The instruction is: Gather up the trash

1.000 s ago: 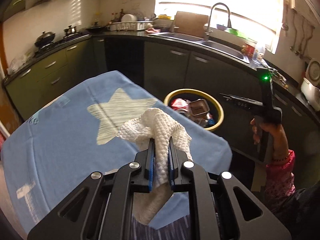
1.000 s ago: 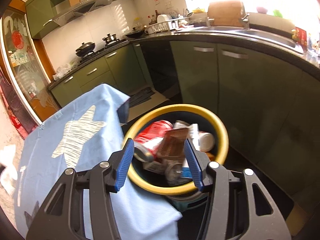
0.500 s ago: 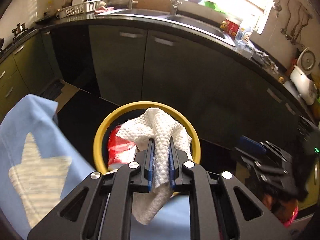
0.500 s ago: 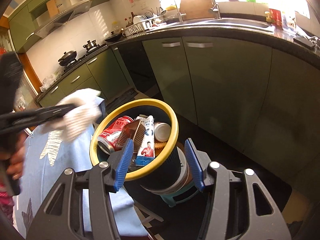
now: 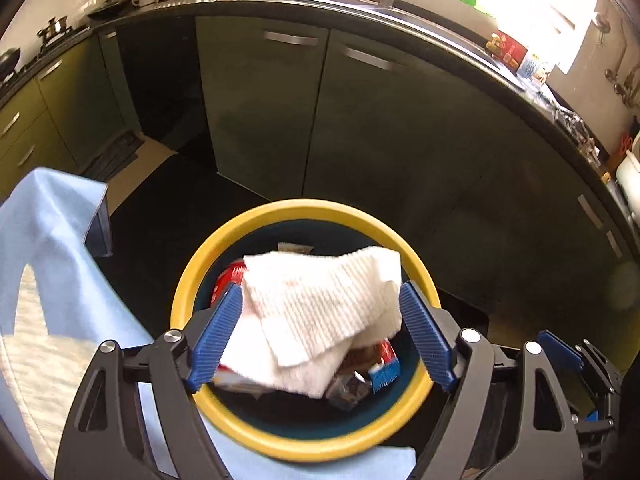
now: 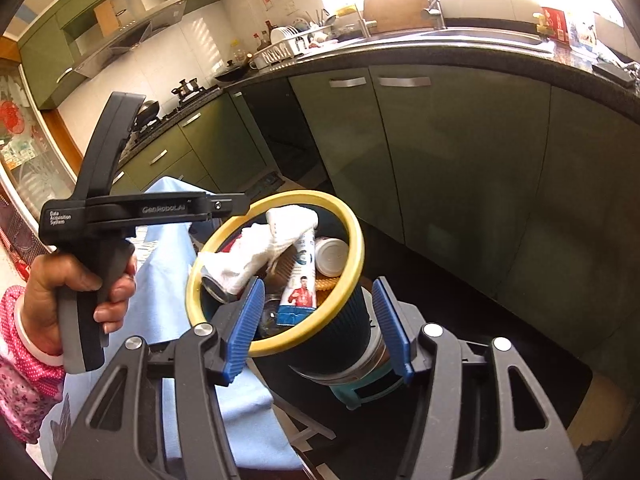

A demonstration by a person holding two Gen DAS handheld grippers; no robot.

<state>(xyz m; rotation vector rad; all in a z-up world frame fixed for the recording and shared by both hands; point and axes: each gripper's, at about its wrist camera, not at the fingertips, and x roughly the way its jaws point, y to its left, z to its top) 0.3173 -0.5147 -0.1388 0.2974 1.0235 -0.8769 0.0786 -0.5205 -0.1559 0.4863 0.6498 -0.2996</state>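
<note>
while the left gripper (image 5: 320,336) hangs over the yellow-rimmed trash bin (image 5: 208,256), its blue fingers (image 5: 216,334) have just been opening and now stand wide with nothing pinched, the white paper towel (image 5: 320,304) lying loose between them on top of the red can (image 5: 230,276) and other rubbish inside. the right gripper (image 6: 318,328) sits lower beside the bin (image 6: 356,248), its fingers (image 6: 244,326) partly apart and holding nothing, with the towel (image 6: 256,252) draped over the litter and the blue cloth on the worktop (image 6: 168,240) just beside it.
</note>
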